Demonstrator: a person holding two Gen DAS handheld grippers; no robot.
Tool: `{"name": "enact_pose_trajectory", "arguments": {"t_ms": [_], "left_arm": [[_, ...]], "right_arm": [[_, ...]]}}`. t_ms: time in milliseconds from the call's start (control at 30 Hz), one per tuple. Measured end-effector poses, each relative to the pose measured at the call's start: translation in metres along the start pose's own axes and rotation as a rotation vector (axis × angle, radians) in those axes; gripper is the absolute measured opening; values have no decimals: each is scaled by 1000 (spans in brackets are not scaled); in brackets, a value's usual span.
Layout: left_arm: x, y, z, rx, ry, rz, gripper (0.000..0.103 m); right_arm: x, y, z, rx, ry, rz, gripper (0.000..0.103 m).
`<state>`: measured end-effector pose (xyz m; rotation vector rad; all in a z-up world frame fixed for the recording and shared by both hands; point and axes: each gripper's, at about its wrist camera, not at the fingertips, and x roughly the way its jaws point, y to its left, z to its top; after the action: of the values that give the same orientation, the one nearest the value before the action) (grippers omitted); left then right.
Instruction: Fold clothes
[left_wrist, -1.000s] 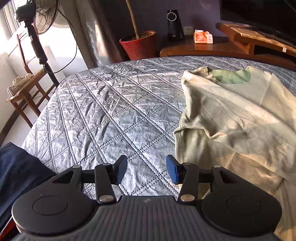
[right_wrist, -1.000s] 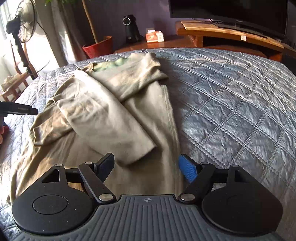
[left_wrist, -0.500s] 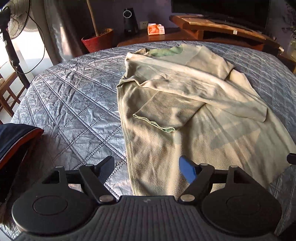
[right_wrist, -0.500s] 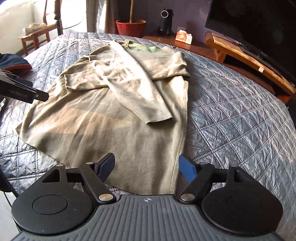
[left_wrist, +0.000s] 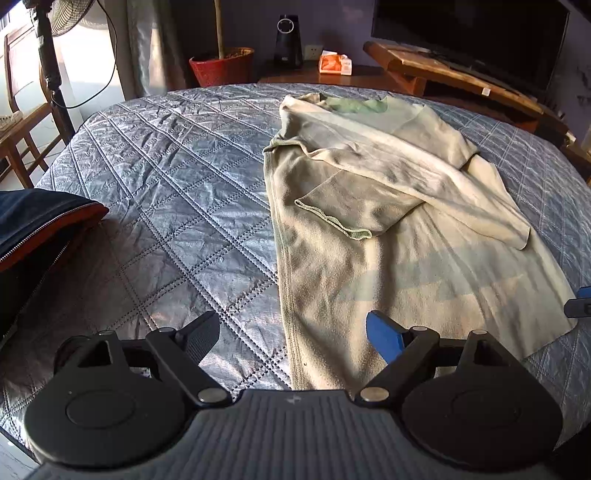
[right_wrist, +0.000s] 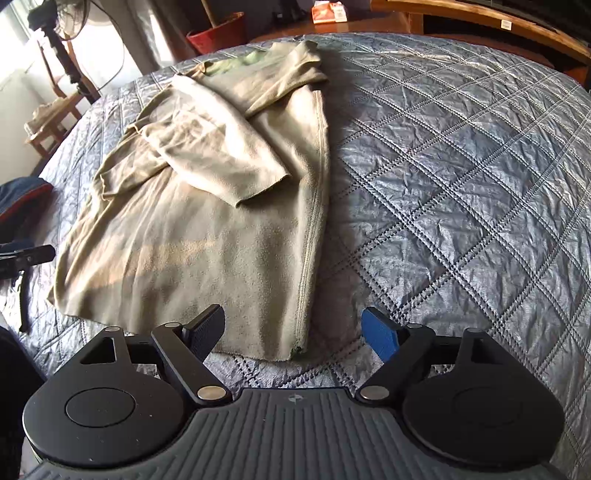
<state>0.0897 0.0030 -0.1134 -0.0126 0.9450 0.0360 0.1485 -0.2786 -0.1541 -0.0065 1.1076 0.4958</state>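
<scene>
A pale beige long-sleeved top (left_wrist: 388, 236) lies flat on the grey quilted bed (left_wrist: 177, 192), collar far, both sleeves folded across its body. My left gripper (left_wrist: 293, 332) hovers over the top's near left edge. Its jaws are opening, the side seam lies below the gap, and nothing is pinched. My right gripper (right_wrist: 293, 326) stands open above the top's (right_wrist: 207, 236) near right hem corner, pads clear of the cloth. Each gripper's tip shows at the edge of the other view: the right gripper (left_wrist: 580, 302) and the left gripper (right_wrist: 29, 256).
A dark blue garment with orange lining (left_wrist: 37, 221) lies at the bed's left edge. Beyond the bed stand a red plant pot (left_wrist: 221, 66), a fan on a pole (left_wrist: 48, 55), a wooden chair (left_wrist: 22, 122) and a wooden TV bench (left_wrist: 461, 77).
The left gripper has swung from bare quilt to the top's near left edge, and its jaws have spread wider. The right gripper has drawn back to the near right hem corner.
</scene>
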Motion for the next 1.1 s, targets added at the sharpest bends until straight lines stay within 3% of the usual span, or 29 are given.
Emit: {"name": "enact_pose_trajectory", "arguments": {"t_ms": [100, 167, 200, 233, 267, 467, 600, 667, 733, 767, 867, 1000, 1100], "left_arm": [[1, -6, -3, 39, 8, 13, 85], [3, -9, -6, 53, 13, 17, 85], [4, -10, -7, 60, 16, 19, 85], [4, -9, -9, 64, 19, 26, 85], [4, -8, -11, 63, 21, 39, 85], [-6, 28, -8, -125, -39, 74, 85], [5, 40, -9, -197, 35, 6, 85], [10, 41, -11, -223, 68, -47, 87], [12, 38, -13, -221, 88, -81, 88], [14, 36, -14, -219, 94, -100, 90], [20, 34, -16, -245, 106, -174, 101], [22, 33, -17, -281, 93, -179, 102], [22, 34, -17, -302, 90, -180, 100]], "right_arm": [[8, 3, 4, -25, 1, 11, 84], [7, 4, 3, -67, -4, -4, 65], [6, 5, 2, -88, -6, -12, 41], [5, 5, 2, -109, -9, -19, 3], [2, 4, 0, -115, -16, -25, 2], [-14, 3, -11, -130, -32, 29, 3], [-12, 8, -7, -141, -3, 67, 7], [-5, 7, -5, -128, 34, 89, 22], [-4, 6, -4, -120, 35, 108, 64], [-6, 5, -5, -114, 19, 114, 72], [-8, -6, -4, -51, -11, 148, 74], [-3, -21, -5, 28, -35, 150, 74], [-1, -23, -5, 21, -61, 139, 73]]}}
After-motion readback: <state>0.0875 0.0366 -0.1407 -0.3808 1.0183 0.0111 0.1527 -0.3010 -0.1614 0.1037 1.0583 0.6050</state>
